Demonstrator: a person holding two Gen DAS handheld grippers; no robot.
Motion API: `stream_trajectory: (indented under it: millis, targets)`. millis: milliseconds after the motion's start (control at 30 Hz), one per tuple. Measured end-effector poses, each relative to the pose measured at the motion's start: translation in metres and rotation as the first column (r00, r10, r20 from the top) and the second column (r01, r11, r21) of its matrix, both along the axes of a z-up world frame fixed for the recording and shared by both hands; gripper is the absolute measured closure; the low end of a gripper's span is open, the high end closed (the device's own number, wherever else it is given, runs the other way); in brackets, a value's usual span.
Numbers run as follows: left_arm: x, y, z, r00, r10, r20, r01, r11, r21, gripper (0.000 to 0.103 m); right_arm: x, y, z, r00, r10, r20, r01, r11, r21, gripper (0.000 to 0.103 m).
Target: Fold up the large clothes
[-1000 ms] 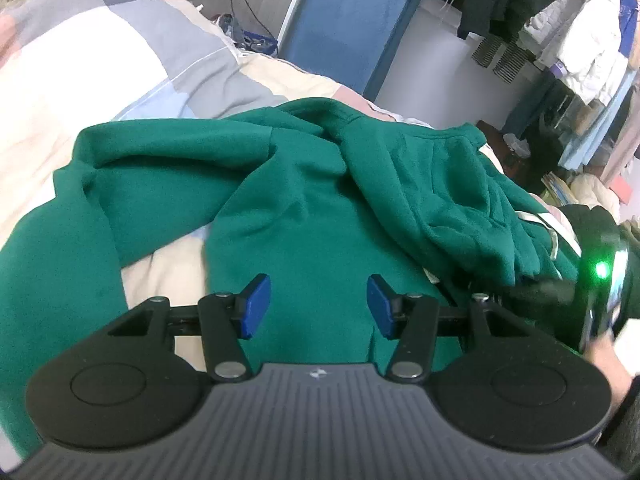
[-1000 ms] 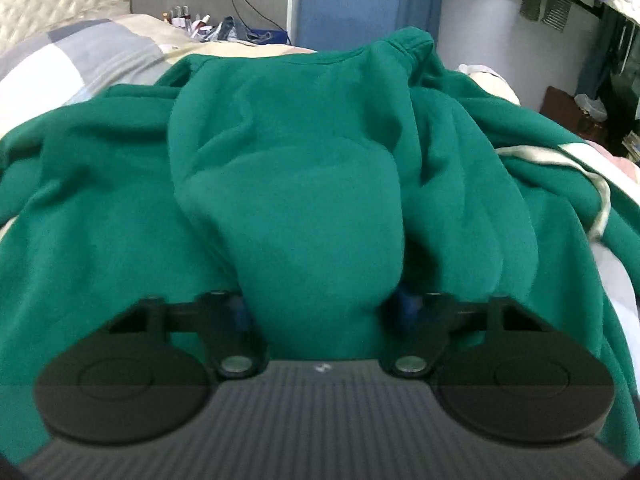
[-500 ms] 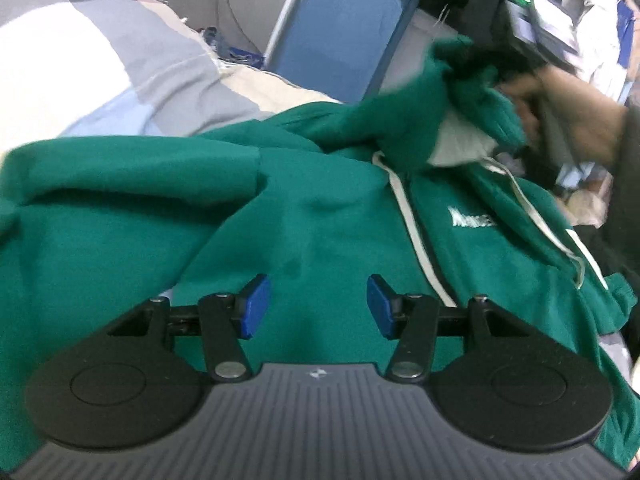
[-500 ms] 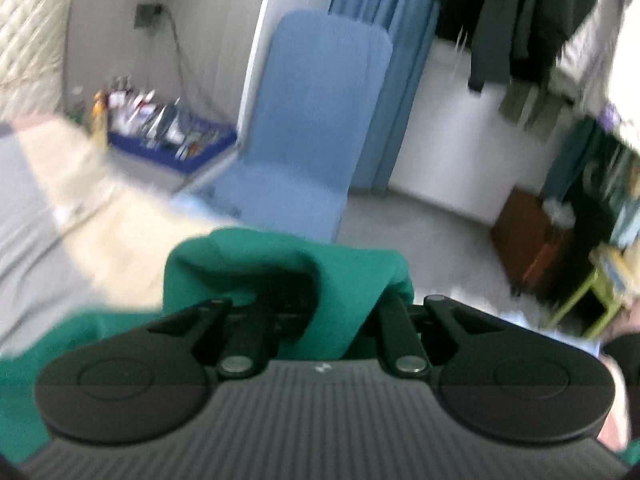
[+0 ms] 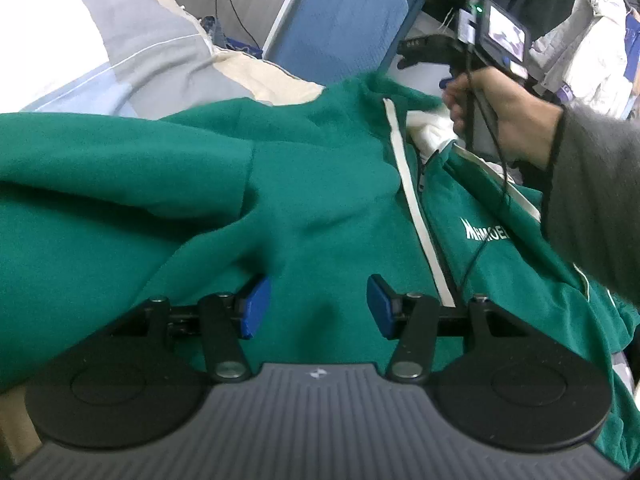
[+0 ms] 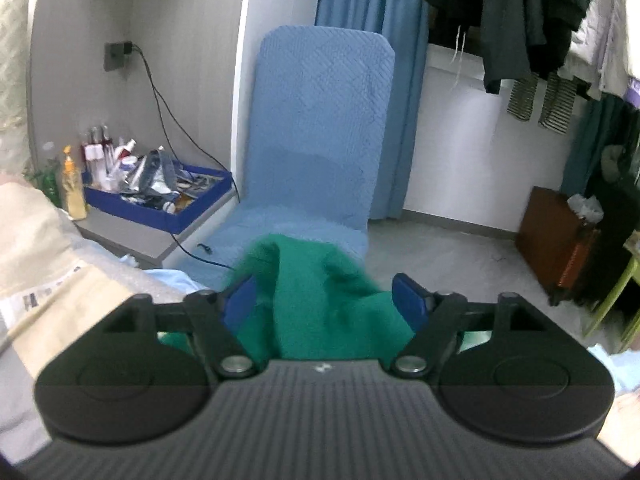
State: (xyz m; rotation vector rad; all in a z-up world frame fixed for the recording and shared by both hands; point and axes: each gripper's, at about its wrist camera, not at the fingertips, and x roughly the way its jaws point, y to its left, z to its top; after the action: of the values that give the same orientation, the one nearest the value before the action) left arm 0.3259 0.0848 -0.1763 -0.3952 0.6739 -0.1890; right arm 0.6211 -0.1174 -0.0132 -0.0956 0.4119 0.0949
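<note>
A large green zip hoodie (image 5: 320, 200) with white trim and a white chest logo lies spread on the bed. My left gripper (image 5: 314, 306) is open and empty, low over the hoodie's front. My right gripper (image 6: 326, 300) has its jaws apart with a bunch of the green hood fabric (image 6: 316, 280) lying loose between them. In the left wrist view the right gripper's body (image 5: 472, 40) and the hand holding it hover at the hoodie's collar, far right.
The bed has a patchwork cover (image 5: 100, 40) of grey, white and beige. A blue padded chair (image 6: 320, 128) stands past the bed's far edge. A blue tray of bottles (image 6: 156, 196) sits on a low shelf at left. Clothes hang at the right (image 6: 520, 20).
The right gripper lifted the hood off the body, carried it to the far collar end and opened its jaws. The hoodie's zip front and logo now show. The left gripper stayed open.
</note>
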Motion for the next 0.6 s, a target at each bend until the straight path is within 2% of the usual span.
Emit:
stream_trajectory:
  millis: [200, 500, 600]
  targets:
    - [-0.007, -0.001, 0.005, 1.000, -0.006, -0.017, 0.006, 1.000, 0.022, 0.044, -0.052, -0.037, -0.004, 0.999, -0.010, -0.048, 0.013, 0.998, 0.063, 0.027]
    - [-0.034, 0.012, 0.023, 0.996, 0.038, -0.079, -0.035, 0.999, 0.035, 0.044, -0.209, -0.120, -0.003, 0.984, -0.075, -0.163, 0.094, 0.990, 0.109, 0.027]
    - [-0.052, 0.015, 0.034, 0.995, 0.049, -0.087, -0.043, 0.996, 0.072, 0.044, -0.263, -0.148, -0.009, 0.947, -0.121, -0.299, 0.163, 0.979, 0.119, 0.027]
